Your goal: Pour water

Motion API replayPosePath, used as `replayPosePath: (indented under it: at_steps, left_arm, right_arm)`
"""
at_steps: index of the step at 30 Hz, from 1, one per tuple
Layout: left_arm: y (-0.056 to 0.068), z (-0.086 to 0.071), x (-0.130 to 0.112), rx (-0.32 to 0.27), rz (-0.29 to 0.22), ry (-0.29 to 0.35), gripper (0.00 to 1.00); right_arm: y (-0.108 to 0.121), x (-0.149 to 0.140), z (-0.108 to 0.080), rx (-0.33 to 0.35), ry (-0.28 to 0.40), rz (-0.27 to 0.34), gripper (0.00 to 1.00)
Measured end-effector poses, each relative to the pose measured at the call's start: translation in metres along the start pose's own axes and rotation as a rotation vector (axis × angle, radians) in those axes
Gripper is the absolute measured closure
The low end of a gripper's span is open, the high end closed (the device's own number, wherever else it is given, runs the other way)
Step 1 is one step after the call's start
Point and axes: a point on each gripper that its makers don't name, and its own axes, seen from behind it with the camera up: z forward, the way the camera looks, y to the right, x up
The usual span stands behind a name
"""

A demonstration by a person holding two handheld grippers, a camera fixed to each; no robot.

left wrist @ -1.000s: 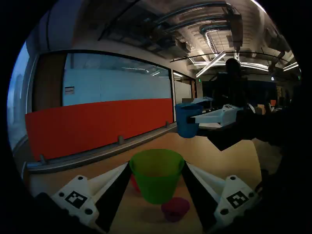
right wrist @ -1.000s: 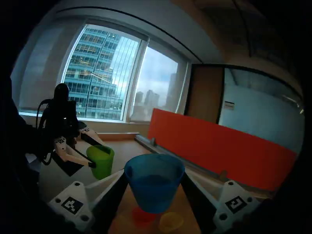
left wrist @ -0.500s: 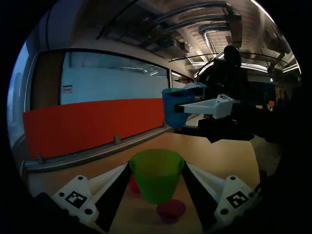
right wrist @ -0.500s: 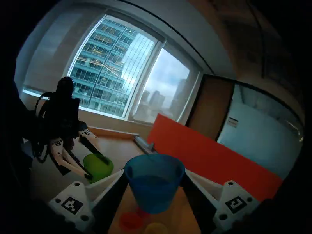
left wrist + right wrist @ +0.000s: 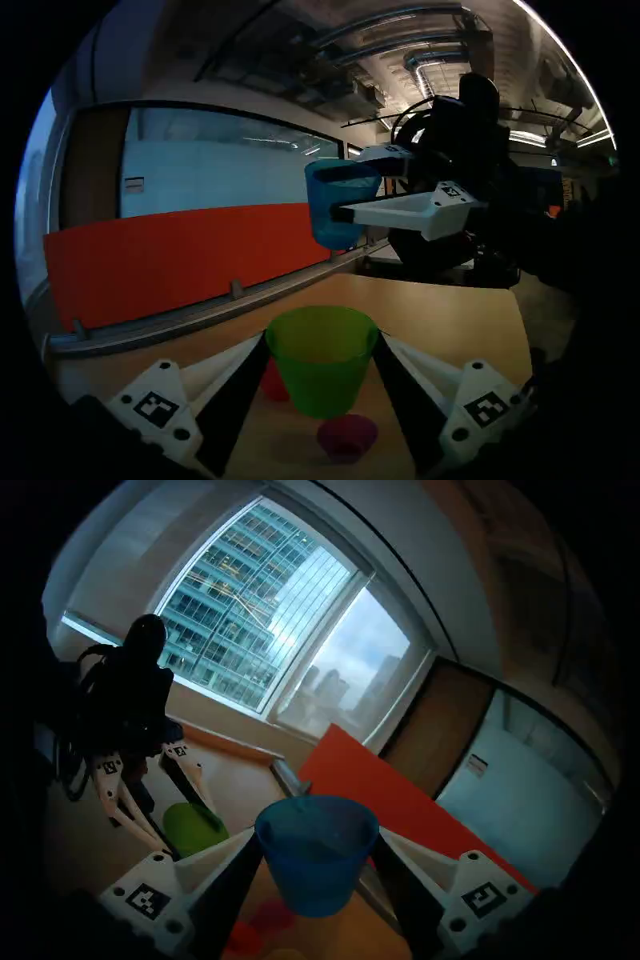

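Observation:
In the left gripper view my left gripper [image 5: 322,364] is shut on a green cup [image 5: 322,370], held upright above the wooden table [image 5: 448,308]. Above and beyond it, the right gripper [image 5: 340,208] holds a blue cup [image 5: 338,202]. In the right gripper view my right gripper [image 5: 317,856] is shut on that blue cup [image 5: 317,854], which has water inside and leans to the left. The green cup [image 5: 192,829] sits lower left there, between the left gripper's fingers [image 5: 132,816].
A purple cup [image 5: 347,436] and a red cup [image 5: 274,382] stand on the table beneath the green one. A red cup [image 5: 264,924] lies under the blue cup. An orange partition [image 5: 176,256] and a metal rail [image 5: 200,308] border the table's far edge. Big windows [image 5: 248,632] lie behind.
The right gripper has lifted the blue cup higher and brought it left, closer over the green cup, tilting it as it went. The left gripper and green cup have hardly moved.

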Motion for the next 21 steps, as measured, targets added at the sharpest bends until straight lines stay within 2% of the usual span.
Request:
replayPosePath:
  at_steps: [21]
  left_arm:
    - [0.005, 0.007, 0.002, -0.017, 0.015, -0.007, 0.12]
  right_arm:
    - [0.019, 0.019, 0.016, -0.029, 0.004, -0.265, 0.1]
